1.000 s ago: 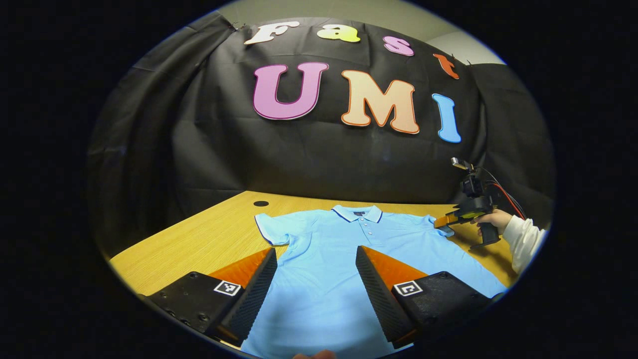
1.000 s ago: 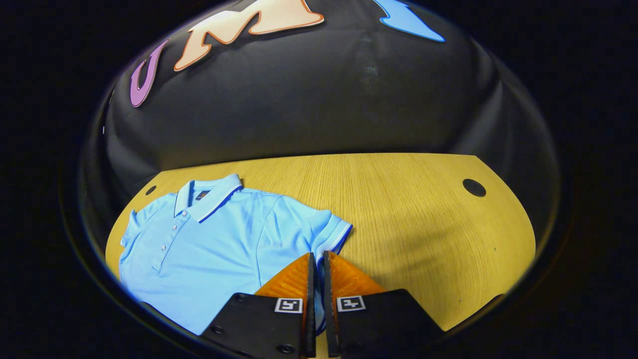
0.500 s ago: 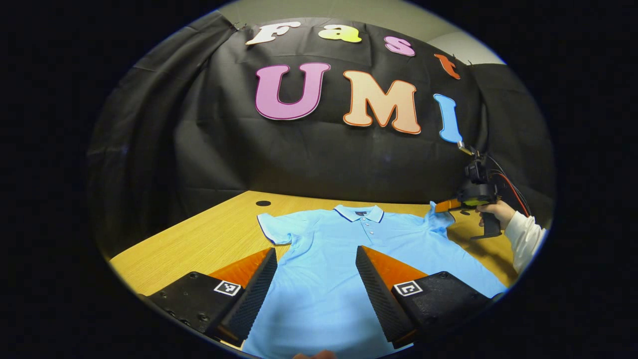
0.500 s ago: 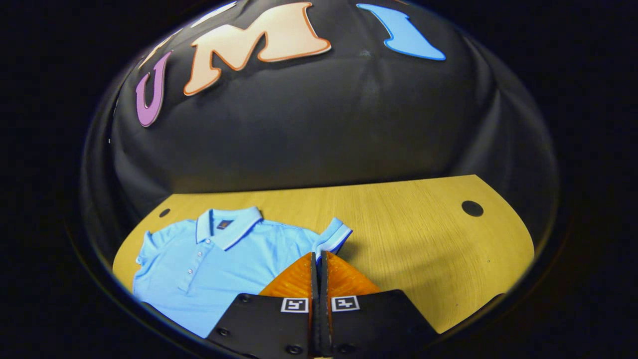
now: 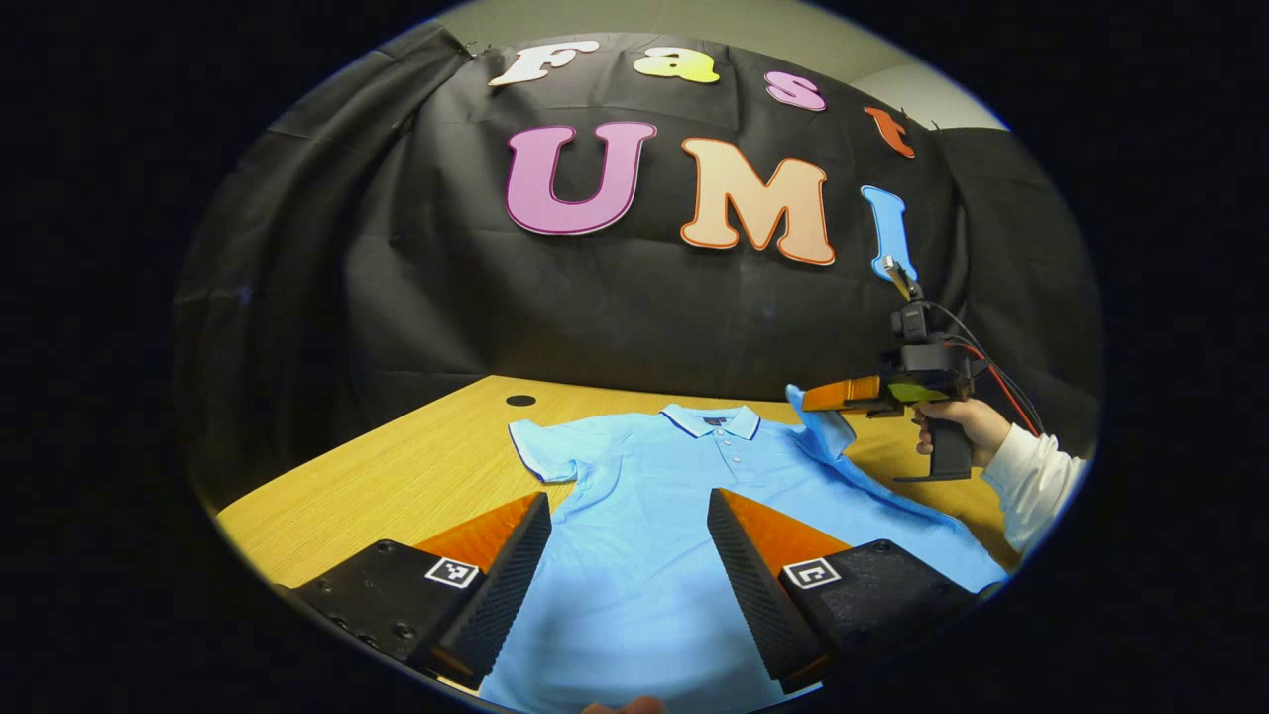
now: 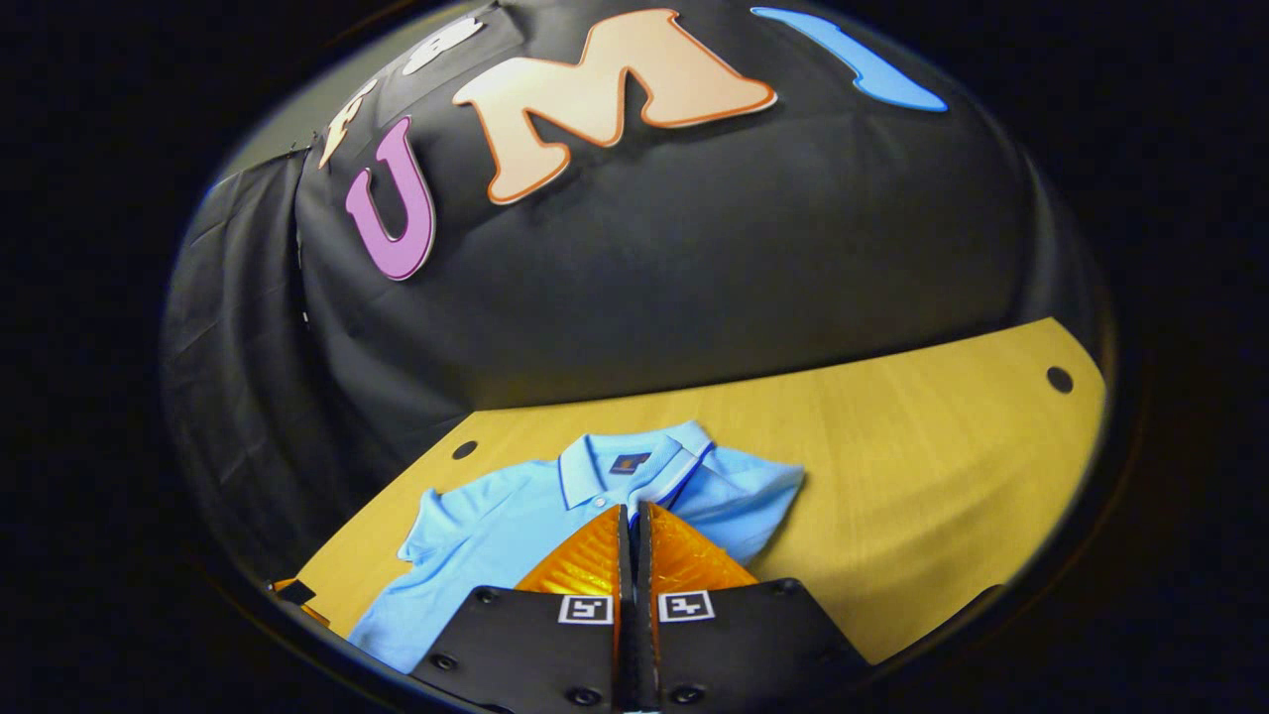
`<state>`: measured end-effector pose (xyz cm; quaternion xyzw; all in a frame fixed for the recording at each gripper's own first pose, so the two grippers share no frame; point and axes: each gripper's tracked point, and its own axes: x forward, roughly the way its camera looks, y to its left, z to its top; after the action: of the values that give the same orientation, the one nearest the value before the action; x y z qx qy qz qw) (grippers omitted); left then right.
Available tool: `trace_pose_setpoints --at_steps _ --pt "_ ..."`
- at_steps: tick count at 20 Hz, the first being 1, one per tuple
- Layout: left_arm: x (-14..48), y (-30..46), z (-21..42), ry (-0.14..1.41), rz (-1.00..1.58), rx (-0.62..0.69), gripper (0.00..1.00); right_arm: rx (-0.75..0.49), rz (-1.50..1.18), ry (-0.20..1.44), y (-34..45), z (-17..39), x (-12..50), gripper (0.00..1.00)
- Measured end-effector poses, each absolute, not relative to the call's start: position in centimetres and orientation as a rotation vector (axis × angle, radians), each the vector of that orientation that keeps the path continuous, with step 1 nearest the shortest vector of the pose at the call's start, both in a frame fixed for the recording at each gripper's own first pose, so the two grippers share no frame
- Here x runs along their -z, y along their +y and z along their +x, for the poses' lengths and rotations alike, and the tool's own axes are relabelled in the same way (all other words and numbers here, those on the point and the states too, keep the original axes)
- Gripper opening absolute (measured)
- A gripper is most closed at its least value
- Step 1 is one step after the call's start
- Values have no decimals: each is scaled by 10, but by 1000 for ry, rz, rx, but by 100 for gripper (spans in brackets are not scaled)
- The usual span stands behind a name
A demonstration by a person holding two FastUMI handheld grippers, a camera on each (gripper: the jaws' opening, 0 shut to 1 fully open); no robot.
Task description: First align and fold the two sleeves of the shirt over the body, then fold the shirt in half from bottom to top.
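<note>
Between the right gripper's point(image 6: 631, 516) fingers, which stand clenched together in the right gripper view, a thin edge of the shirt's right sleeve point(image 5: 819, 421) is pinched. In the left gripper view that same gripper point(image 5: 808, 400) shows farther off, held level above the wooden table point(image 5: 397, 476) by a hand point(image 5: 954, 421) in a white sleeve point(image 5: 1031, 476), and the sleeve hangs from its tips, lifted clear of the table and drawn in toward the collar point(image 5: 711, 420).

The left gripper point(image 5: 627, 516) hovers with its jaws spread wide, grasping nothing, over the lower body of the light blue polo shirt point(image 5: 644, 516). The shirt lies flat and face up on the table, collar toward the black cloth wall point(image 5: 446, 297), with its left sleeve point(image 5: 540, 453) still spread out to the side. Three small buttons point(image 5: 732, 458) run down the placket.

Inside the collar sits a small dark neck label point(image 6: 624, 462) with a tiny orange mark; any writing on it is too small to read. Square black-and-white markers point(image 6: 585, 608) sit on the gripper bodies. A round dark hole point(image 5: 519, 401) marks the table's far corner.
</note>
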<state>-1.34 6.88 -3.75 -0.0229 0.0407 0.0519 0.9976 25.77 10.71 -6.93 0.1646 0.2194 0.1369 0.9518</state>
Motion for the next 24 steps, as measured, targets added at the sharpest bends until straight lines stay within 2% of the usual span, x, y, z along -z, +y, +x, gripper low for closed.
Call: trace_pose_setpoints --at_steps 6,8,9,11,14,16,24 --pt "40 70 -12 82 -46 -118 95 -360 463 590 147 242 100 4" --pt "40 71 -12 85 -52 -113 95 -423 540 631 160 233 98 9" --pt "40 71 -12 88 -51 -111 95 -453 560 646 166 228 98 17" --pt "42 71 -11 93 -53 -111 95 -473 526 651 164 220 99 60" --pt "43 71 -11 111 -82 -94 95 -449 423 612 148 207 97 94" --pt "46 75 -7 124 -88 -91 95 -434 388 591 137 189 91 97" --pt "41 123 58 178 -71 -71 94 -361 282 437 88 111 64 97"
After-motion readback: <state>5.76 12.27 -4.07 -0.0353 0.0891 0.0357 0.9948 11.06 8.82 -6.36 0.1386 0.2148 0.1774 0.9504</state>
